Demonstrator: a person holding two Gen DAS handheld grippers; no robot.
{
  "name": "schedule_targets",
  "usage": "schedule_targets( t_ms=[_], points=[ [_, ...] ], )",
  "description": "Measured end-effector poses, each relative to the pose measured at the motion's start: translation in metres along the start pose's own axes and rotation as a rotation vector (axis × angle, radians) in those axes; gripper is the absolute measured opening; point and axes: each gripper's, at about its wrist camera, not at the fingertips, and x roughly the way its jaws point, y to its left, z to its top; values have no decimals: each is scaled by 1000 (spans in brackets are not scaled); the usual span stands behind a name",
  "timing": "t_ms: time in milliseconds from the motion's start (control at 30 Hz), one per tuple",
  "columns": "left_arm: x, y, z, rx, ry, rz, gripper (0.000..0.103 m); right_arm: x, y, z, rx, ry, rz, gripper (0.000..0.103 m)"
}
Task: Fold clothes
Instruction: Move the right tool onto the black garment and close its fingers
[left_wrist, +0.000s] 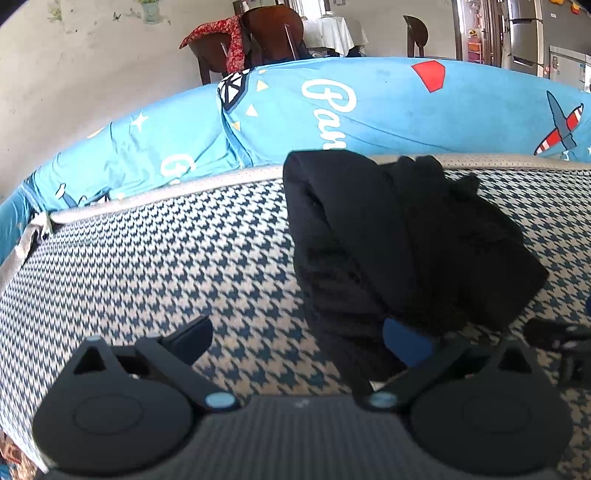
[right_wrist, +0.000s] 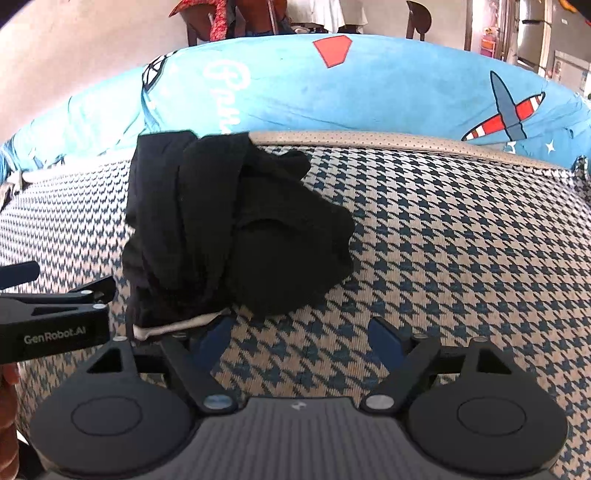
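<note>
A black garment (left_wrist: 399, 236) lies bunched in a heap on the houndstooth cushion (left_wrist: 166, 266). In the left wrist view my left gripper (left_wrist: 299, 339) is open, its right finger (left_wrist: 406, 343) at the heap's near edge. In the right wrist view the same garment (right_wrist: 236, 229) lies ahead and left, with a white hem (right_wrist: 177, 326) at its near edge. My right gripper (right_wrist: 299, 339) is open; its left finger (right_wrist: 214, 339) is by that hem. The left gripper's body (right_wrist: 51, 321) shows at the far left.
A light blue cover with aeroplane prints (left_wrist: 388, 107) rises behind the cushion (right_wrist: 443, 229). Dark wooden chairs with a red cloth (left_wrist: 236, 40) stand beyond it. A fridge (left_wrist: 524, 33) stands at the back right.
</note>
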Motion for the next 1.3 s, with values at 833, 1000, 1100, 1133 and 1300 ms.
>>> schedule_targets(
  t_ms=[833,1000,1100,1133,1300],
  points=[
    [61,33,32,-142,78,-77,103,70,-29,35,189,-16,66,80],
    [65,30,31,-131,98,-59,103,65,-17,31,112,-60,116,28],
    [65,29,30,-125,100,-48,103,59,-12,30,74,-89,139,8],
    [65,28,30,-125,101,-48,103,56,-11,30,70,-101,137,8],
    [64,26,30,-126,107,-49,103,36,-12,32,66,-182,109,8]
  ],
)
